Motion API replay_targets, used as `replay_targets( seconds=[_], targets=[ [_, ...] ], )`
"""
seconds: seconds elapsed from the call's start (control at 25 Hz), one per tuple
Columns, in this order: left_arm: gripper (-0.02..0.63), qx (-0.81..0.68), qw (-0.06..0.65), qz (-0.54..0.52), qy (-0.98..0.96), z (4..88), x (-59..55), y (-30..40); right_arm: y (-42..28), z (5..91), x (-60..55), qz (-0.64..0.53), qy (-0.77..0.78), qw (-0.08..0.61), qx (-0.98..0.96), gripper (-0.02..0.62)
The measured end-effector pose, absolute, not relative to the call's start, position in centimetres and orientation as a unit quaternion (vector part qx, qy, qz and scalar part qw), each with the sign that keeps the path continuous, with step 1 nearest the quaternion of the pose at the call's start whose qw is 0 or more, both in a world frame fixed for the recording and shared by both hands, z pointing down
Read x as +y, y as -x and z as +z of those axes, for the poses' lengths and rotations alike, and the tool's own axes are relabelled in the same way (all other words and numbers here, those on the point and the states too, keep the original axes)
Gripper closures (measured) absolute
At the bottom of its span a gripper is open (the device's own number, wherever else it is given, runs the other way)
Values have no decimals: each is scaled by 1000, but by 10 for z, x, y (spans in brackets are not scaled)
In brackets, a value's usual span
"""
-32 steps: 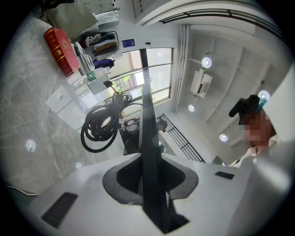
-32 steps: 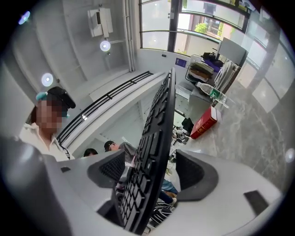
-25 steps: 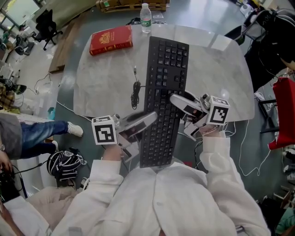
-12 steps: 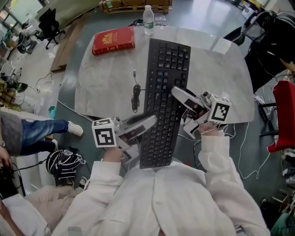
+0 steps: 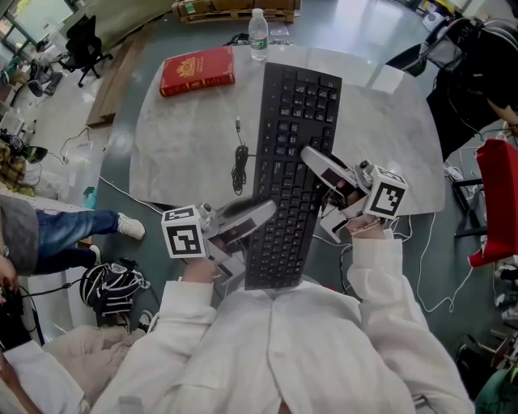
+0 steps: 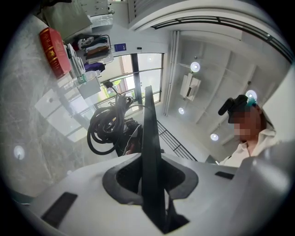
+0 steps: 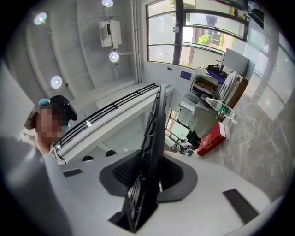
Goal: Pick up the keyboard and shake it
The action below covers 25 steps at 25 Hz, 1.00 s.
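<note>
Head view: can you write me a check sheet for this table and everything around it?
Surface: pale marbled table.
Job's things: black keyboard, lengthwise, near end past the table edge.
Clutter: red book, water bottle at the far edge.
Grippers: left gripper shut on keyboard; right gripper jaws have just been closing, now clamp it too.
Cables: coiled black cable left of keyboard.
Surroundings: office chair, a person's leg.

A rounded, pale marble tabletop (image 5: 178, 145) stands on a grey-green floor (image 5: 356, 24). A wooden pallet (image 5: 235, 8) lies just beyond its far edge. To the left a long wooden plank (image 5: 113, 77) rests on the floor near a black office chair (image 5: 81, 40). Overhead, round ceiling lights (image 7: 114, 56) glow on white, beside tall daylit windows (image 7: 203, 32)
</note>
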<state>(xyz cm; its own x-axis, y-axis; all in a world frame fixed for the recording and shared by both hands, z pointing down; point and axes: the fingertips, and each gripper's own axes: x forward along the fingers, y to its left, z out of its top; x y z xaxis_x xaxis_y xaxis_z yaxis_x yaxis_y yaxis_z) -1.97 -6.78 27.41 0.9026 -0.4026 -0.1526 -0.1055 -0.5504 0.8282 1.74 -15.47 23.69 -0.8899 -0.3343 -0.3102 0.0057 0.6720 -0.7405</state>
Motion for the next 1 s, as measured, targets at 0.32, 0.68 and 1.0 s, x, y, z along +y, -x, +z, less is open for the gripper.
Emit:
replay_targets(
  seconds=[0.32,0.68,1.0],
  targets=[
    [515,-145,432,-149,-878,272,-68,19,-19,227,-151,-387,93,216,891,488],
    [514,-137,402,-156,-892,256,-64,17,-20,204,-141,-356,91,210,906,492],
    [514,-131,360,-167,-909,239,-58,14,-23,177,-129,-309,88,204,925,492]
  ],
)
